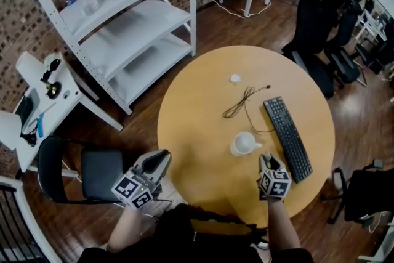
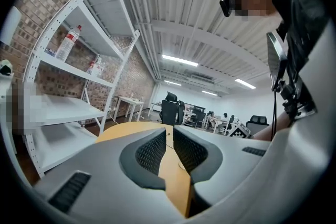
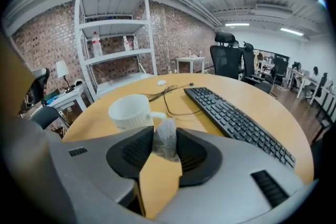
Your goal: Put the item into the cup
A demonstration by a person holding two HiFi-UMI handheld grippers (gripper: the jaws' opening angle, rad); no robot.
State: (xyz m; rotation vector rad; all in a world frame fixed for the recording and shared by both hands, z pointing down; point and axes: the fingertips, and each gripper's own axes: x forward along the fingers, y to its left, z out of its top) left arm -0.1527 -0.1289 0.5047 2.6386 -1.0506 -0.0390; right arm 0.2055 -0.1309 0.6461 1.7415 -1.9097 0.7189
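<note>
A white cup [image 1: 244, 143] [image 3: 131, 111] stands upright on the round wooden table [image 1: 197, 132], its handle toward the keyboard. My right gripper [image 1: 266, 161] [image 3: 165, 143] hovers just in front of the cup, shut on a small pale translucent pouch [image 3: 166, 138] that stands up between its pads. In the head view the pouch is hidden. Off the table's left front edge, above a chair, my left gripper [image 1: 161, 160] [image 2: 169, 147] is held with its jaws closed to a thin slit and nothing in them.
A black keyboard [image 1: 288, 137] [image 3: 236, 118] lies right of the cup. A dark cable [image 1: 240, 103] coils behind it, and a small white crumpled thing [image 1: 235, 78] lies farther back. A white shelf unit [image 1: 123, 28] and a black chair [image 1: 92, 175] stand to the left.
</note>
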